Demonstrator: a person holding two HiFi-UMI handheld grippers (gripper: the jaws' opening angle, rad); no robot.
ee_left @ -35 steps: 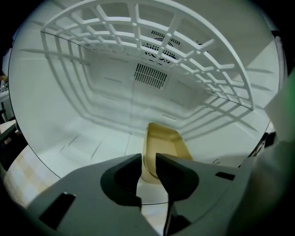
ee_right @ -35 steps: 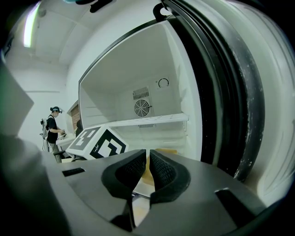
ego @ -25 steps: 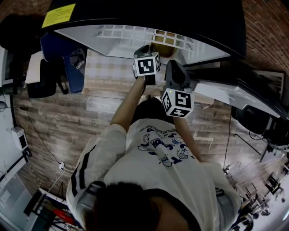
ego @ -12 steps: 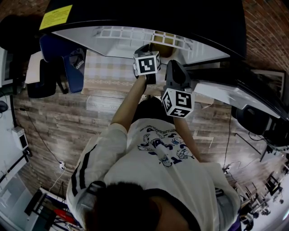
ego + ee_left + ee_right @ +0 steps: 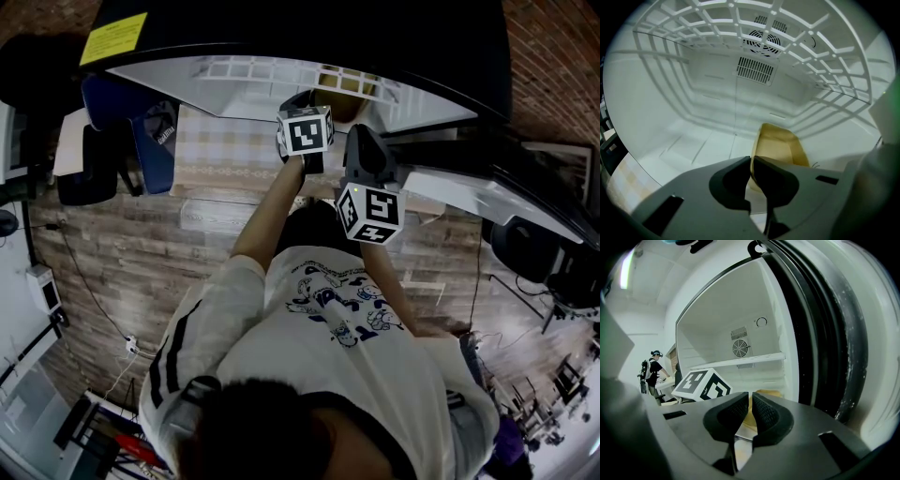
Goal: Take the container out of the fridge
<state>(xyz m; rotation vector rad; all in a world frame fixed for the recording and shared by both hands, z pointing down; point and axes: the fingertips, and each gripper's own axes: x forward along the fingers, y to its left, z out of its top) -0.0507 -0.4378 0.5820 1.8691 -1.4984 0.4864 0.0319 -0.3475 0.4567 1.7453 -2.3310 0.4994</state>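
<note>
The open fridge (image 5: 684,103) fills the left gripper view, its white inside bare except for one thing. A wire shelf (image 5: 754,18) spans the top of the fridge, and a round fan grille (image 5: 764,40) sits high on its back wall. The container (image 5: 780,147), a tan open tray, rests on the fridge floor near the front opening and a little toward the fridge's right wall. In the head view it shows as a tan patch just inside the fridge mouth.

The left gripper (image 5: 751,161) reaches into the fridge mouth. Its fingers (image 5: 731,176) are clenched on the container's near wall, with the thin tan rim pinched between them. The right gripper (image 5: 750,399) hangs just outside the fridge, by the black door seal (image 5: 820,333). Its fingers (image 5: 766,416) are pressed almost together with only a slit between them and hold nothing. The container is merely behind them in that view.

Across the last second almost nothing has changed. Both grippers sit at the fridge mouth where they were, the right one shifted only a trace, and the tan patch has not moved out of the fridge. I read that as the grasp being made but the withdrawal not started, so the container is held yet still fully inside. The pinch is on a single thin wall, so the tray may tilt once it is lifted.
</note>
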